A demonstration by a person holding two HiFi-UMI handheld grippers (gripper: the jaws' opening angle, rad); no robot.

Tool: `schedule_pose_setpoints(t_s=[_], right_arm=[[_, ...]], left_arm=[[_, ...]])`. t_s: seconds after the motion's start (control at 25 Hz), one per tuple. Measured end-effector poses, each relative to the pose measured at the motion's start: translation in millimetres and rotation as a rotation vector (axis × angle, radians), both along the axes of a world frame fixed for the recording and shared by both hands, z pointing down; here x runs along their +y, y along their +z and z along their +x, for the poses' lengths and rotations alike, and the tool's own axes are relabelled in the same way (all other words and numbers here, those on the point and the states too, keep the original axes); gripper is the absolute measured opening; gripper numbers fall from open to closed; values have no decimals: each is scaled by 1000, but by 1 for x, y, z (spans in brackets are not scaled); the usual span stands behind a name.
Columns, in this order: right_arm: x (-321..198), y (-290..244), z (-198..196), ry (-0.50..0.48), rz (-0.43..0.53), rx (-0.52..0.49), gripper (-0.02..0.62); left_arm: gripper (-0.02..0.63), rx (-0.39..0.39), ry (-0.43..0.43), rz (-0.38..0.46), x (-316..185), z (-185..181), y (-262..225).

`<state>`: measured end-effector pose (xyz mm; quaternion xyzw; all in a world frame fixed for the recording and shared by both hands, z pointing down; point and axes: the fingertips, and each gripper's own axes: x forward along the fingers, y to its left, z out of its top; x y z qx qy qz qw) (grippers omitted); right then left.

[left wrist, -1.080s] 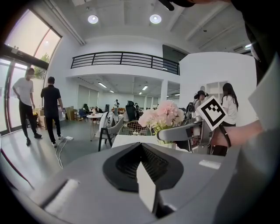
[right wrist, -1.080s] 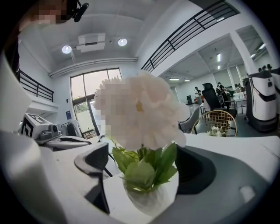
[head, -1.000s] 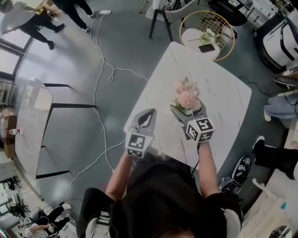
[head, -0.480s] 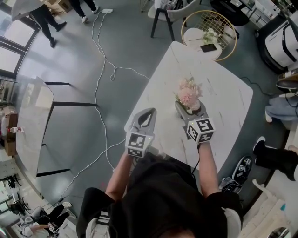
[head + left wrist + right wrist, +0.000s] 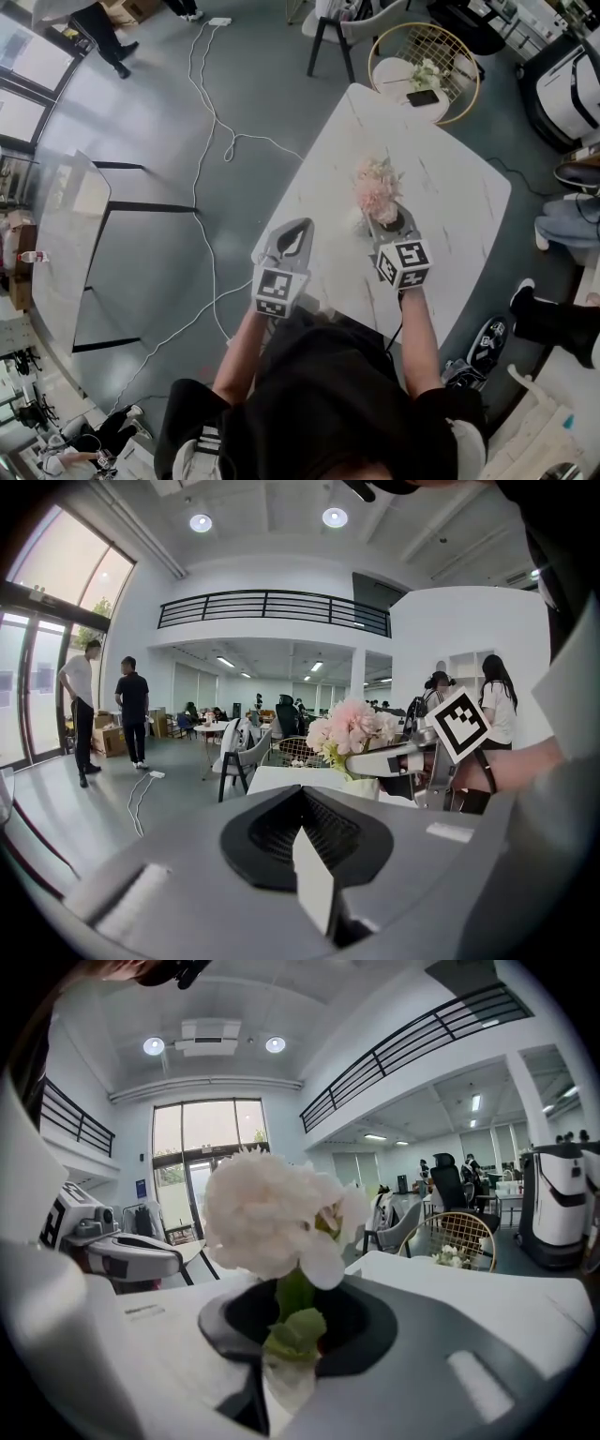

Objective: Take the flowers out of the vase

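My right gripper (image 5: 382, 223) has just been closing and pinches the green stems of the bunch of pale pink flowers (image 5: 272, 1213). The flowers stand in a small pale vase (image 5: 364, 787) on the white marble counter (image 5: 450, 187). My left gripper (image 5: 314, 874) hangs nearby at the counter's edge, jaws together, holding nothing.

- right gripper (image 5: 292, 1330): matt grey plastic shell, with a black ribbed lining round the jaws.
- left gripper (image 5: 305, 832): the same matt grey plastic and black ribbed lining.
- flowers (image 5: 272, 1213) between the right claw's jaws: soft, matt petals and dull green leaves.
- table (image 5: 450, 187) under both claws: smooth white marble-look top with faint grey veins.
- floor (image 5: 187, 141) left of the left claw: smooth grey with a slight sheen.
- wire frame (image 5: 464, 1232) beyond the right claw: thin brass-coloured metal.
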<state>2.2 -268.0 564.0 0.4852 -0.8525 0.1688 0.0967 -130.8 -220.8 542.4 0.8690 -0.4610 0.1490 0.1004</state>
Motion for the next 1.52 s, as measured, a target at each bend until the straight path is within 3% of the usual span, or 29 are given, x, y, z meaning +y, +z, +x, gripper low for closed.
schedule_pose_setpoints(t_s=[1.52], right_arm=[[5, -55, 5, 20, 124, -17, 86]], left_arm=[[6, 22, -25, 56, 19, -5, -22]])
